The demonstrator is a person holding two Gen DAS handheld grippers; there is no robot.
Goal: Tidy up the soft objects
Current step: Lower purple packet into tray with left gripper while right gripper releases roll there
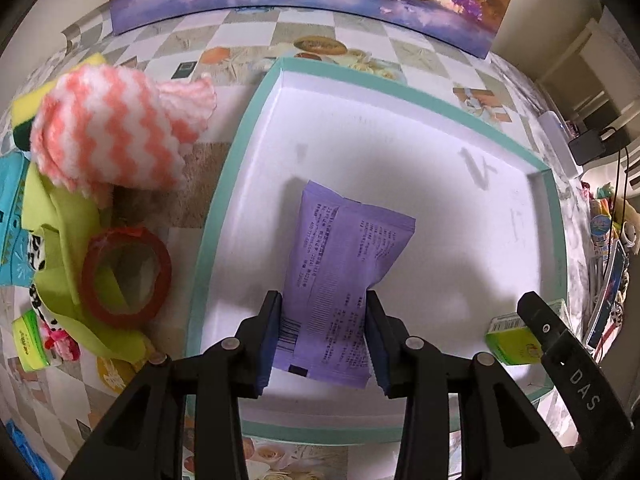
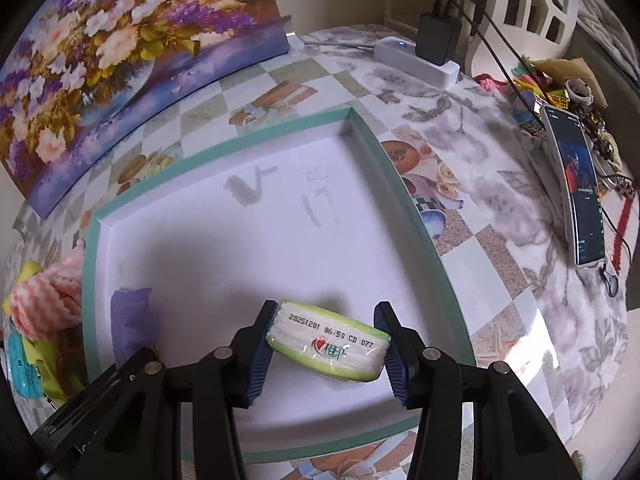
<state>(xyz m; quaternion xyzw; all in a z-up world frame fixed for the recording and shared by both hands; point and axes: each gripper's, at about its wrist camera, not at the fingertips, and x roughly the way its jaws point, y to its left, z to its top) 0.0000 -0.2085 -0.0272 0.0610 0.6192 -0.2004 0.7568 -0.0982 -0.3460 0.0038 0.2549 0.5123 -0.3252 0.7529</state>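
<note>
**Two packs going into the tray, a pile left outside**

Patterned oilcloth covers the table point(image 2: 460, 148) on which a shallow white tray point(image 1: 224, 184) with a teal rim is set, and both grippers are pointed down into it.

Nearest in the left wrist view, the left gripper point(image 1: 323, 322) is seen pinching a purple pack point(image 1: 344, 252) between its blue pads; the pack's far end is lowered toward the tray floor, though contact cannot be confirmed. In the right wrist view the right gripper point(image 2: 326, 332) is clamped on a green tissue pack point(image 2: 330, 346) over the tray's near edge; whether it rests on the floor cannot be told.

By this reading the task is judged to be in its early part: two soft packs are being delivered and no other item is seen lying in the tray.

Farther out, at nine o'clock of the tray, the unsorted pile is found: one pink-and-white striped cloth point(image 1: 108, 128), one lime-green cloth point(image 1: 60, 220), one yellow sponge point(image 1: 28, 100), one red tape roll point(image 1: 124, 276), one small green pack point(image 1: 28, 344) and one turquoise object point(image 1: 12, 216) that is only partly shown. A cow-print piece is glimpsed beneath, too hidden to name.

Farthest, one flower painting point(image 2: 120, 40) is propped at twelve o'clock, with one power strip point(image 2: 416, 60) and one phone point(image 2: 580, 188) toward two o'clock.
</note>
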